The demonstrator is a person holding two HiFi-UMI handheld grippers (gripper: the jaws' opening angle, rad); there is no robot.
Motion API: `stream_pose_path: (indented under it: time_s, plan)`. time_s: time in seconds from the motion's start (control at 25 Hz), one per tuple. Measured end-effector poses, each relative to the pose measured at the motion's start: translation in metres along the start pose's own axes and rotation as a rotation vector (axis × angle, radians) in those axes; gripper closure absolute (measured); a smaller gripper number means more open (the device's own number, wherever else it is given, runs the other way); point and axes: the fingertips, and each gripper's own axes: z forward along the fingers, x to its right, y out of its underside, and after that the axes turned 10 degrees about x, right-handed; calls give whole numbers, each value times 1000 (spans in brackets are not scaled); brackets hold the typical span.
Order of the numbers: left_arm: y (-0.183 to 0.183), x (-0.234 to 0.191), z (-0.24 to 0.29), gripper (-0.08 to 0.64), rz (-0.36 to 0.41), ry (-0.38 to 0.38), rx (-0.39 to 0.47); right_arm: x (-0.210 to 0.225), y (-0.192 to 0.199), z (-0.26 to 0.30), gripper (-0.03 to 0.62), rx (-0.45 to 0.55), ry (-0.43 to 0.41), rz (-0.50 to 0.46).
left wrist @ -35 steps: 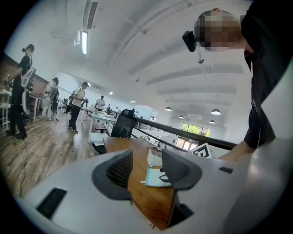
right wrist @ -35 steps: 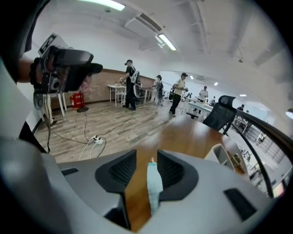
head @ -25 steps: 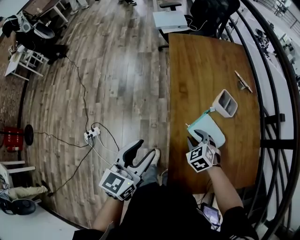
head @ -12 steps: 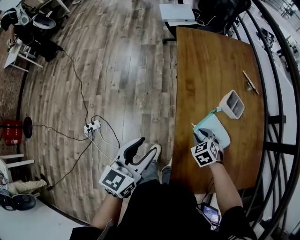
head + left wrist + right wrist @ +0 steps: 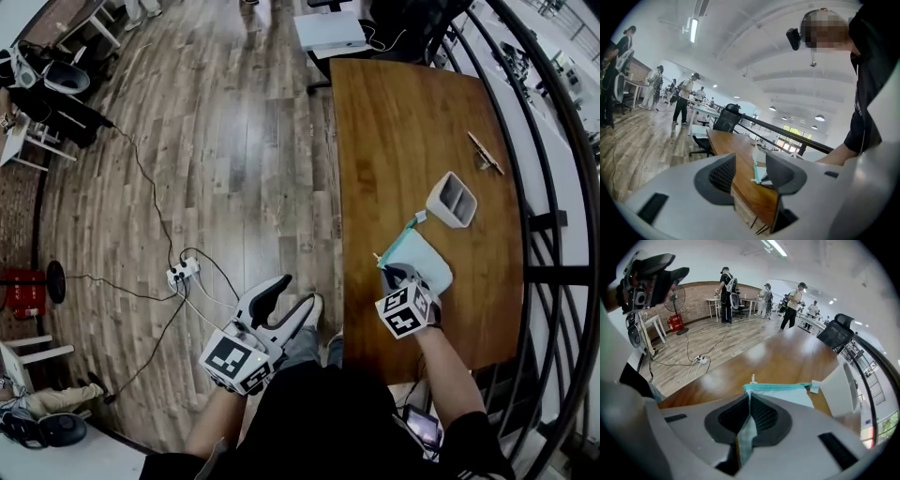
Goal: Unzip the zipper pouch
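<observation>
Hard to see: in the head view the right claw (image 5: pixel 394 277) covers the near corner of the pouch (image 5: pixel 424 261), and the zipper pull is too tiny to spot there. There's also a small thing by the table's (image 5: pixel 403 122) far right edge, no idea what.
Pouch: flat on the table's near half, teal zipper (image 5: pixel 776 386) along one edge, white bin (image 5: pixel 452 200) just past its far corner.
Right claw: tipped steeply down, jaws have just been closing and now pinch the pouch's fabric.
Left claw (image 5: pixel 292 295): off the table's left edge, roughly level, jaws wide apart, nothing in them.
</observation>
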Motion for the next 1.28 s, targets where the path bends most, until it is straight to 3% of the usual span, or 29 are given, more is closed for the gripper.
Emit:
stream_pose_path:
  time_s: [0.28,0.88,1.12,1.28]
  plan:
    - [4,16,13,368,7,99,-12,-2,-8,-39,583,101,45,65]
    - [40,124,77,399,-108,564,-156,5,-30,-169,589,364,203,184]
    - [46,156,94,411,-133,677,-215,-5,-34,-202,589,442,193,176]
    - [51,168,95,414,-135,743,-266,-15,-39,-210,589,464,192,108]
